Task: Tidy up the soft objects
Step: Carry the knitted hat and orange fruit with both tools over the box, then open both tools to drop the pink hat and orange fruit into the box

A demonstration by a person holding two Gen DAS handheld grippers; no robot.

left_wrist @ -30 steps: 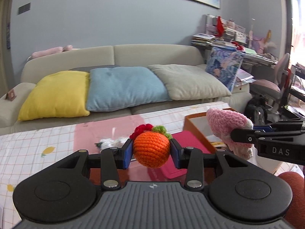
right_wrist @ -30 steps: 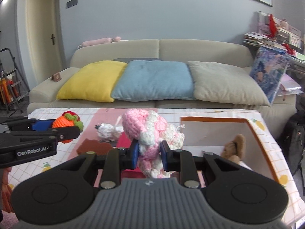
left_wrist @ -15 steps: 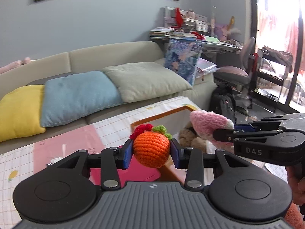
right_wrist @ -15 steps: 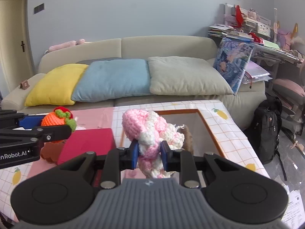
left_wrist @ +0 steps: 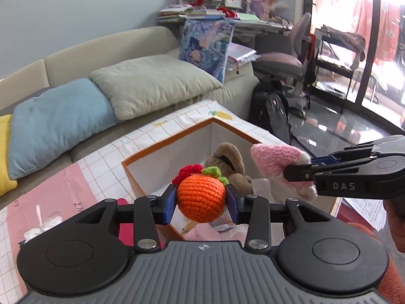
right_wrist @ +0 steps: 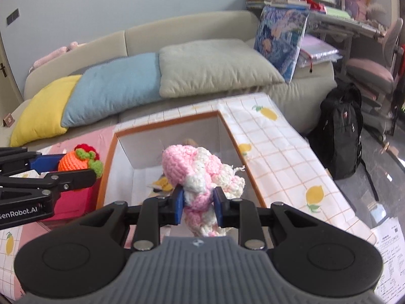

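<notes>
My left gripper (left_wrist: 201, 204) is shut on an orange crocheted ball (left_wrist: 201, 198) with a green and red top, held over the near left edge of an orange-rimmed white box (left_wrist: 164, 144). My right gripper (right_wrist: 198, 202) is shut on a pink-and-white crocheted toy (right_wrist: 200, 172) above the box (right_wrist: 227, 131). A brown plush toy (left_wrist: 227, 159) lies inside the box. In the left wrist view the right gripper (left_wrist: 314, 171) comes in from the right with the pink toy (left_wrist: 274, 162). In the right wrist view the left gripper (right_wrist: 76, 169) holds the orange ball (right_wrist: 73, 162) at the left.
The box stands on a table with a lemon-print checked cloth (right_wrist: 273, 147). A red flat object (right_wrist: 73, 205) lies left of the box and a clear wrapper (left_wrist: 40, 228) further left. Behind is a sofa with cushions (left_wrist: 152, 86); a black backpack (right_wrist: 339, 131) stands on the floor.
Both grippers have swung to the right and tilted down, carrying their toys from over the pink mat to above the box. The box interior and brown plush now sit right ahead.
</notes>
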